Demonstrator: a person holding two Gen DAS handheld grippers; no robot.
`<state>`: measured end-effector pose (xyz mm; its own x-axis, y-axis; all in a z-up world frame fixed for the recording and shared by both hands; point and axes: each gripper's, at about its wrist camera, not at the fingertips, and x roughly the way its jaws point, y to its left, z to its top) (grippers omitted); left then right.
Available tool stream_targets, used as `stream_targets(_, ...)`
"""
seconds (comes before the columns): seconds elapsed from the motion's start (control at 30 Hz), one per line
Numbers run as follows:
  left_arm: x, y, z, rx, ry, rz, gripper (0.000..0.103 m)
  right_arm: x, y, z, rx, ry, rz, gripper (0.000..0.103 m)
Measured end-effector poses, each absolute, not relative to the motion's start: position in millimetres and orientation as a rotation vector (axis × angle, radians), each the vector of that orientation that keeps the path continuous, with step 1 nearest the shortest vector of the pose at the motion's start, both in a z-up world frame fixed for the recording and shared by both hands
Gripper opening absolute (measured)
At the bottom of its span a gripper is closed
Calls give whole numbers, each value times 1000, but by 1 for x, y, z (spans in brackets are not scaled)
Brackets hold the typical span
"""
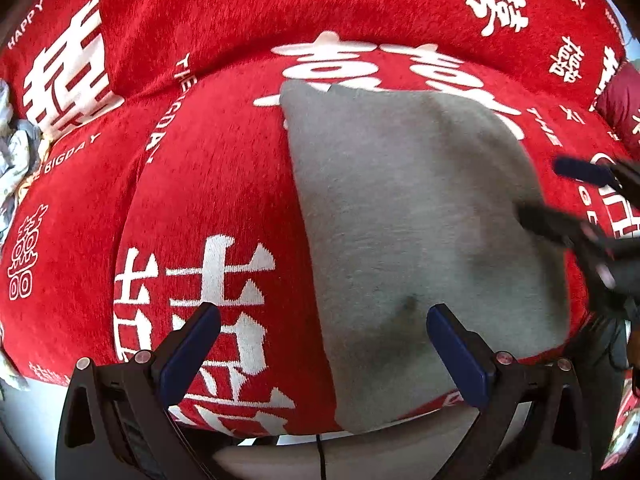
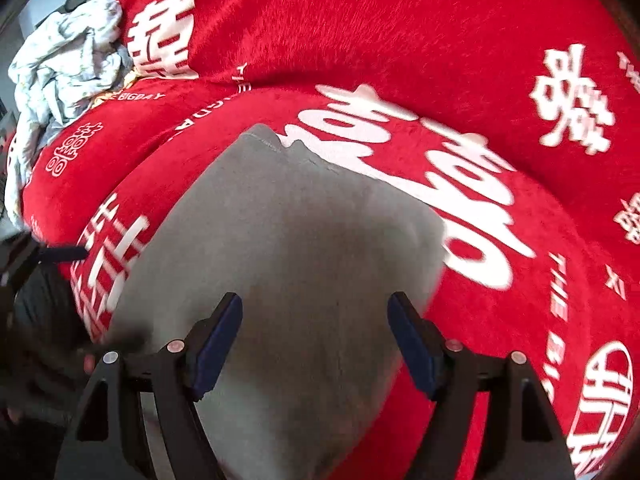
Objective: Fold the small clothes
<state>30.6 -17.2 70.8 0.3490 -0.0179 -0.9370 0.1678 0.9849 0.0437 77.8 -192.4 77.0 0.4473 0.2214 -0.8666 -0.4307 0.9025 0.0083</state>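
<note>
I have a grey garment [image 1: 404,240] lying flat on the red wedding-print cover [image 1: 216,184] of a sofa seat, its long body running from the far edge, where a notch shows in the hem, to the near edge of the cushion, where it hangs a little over the front. It looks already folded into a narrow panel, so I judge the step in hand is the next fold, likely bringing the near end up toward the far end. My left gripper [image 1: 324,344] hovers over the near left edge of the cloth with its jaws wide apart and nothing between them; one blue pad sits over the red cover and the other over the grey. My right gripper [image 2: 316,340] is also spread wide and empty, poised above the near middle of the garment [image 2: 288,248]; in the left view it comes in blurred from the right side. To do this well, I would lower each gripper to a near corner, pinch all layers together rather than only the top one, and close firmly before lifting. I would raise both corners evenly, carry them far together, and keep the side edges aligned so the panel stays square. The plush cover may drag on the cloth, so I would lift clear before moving. A crumpled pale print cloth [image 2: 64,60] lies far left, well apart.
</note>
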Motion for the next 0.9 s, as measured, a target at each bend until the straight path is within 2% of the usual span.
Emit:
stream_targets(0.3,21,-34,78,149,1213,-147,103,22,-224,98,-212,1021,324,78)
stream_targets(0.9,16,-45,74,213,1222,-140,103,12,-216,81,-246,1070,308,78)
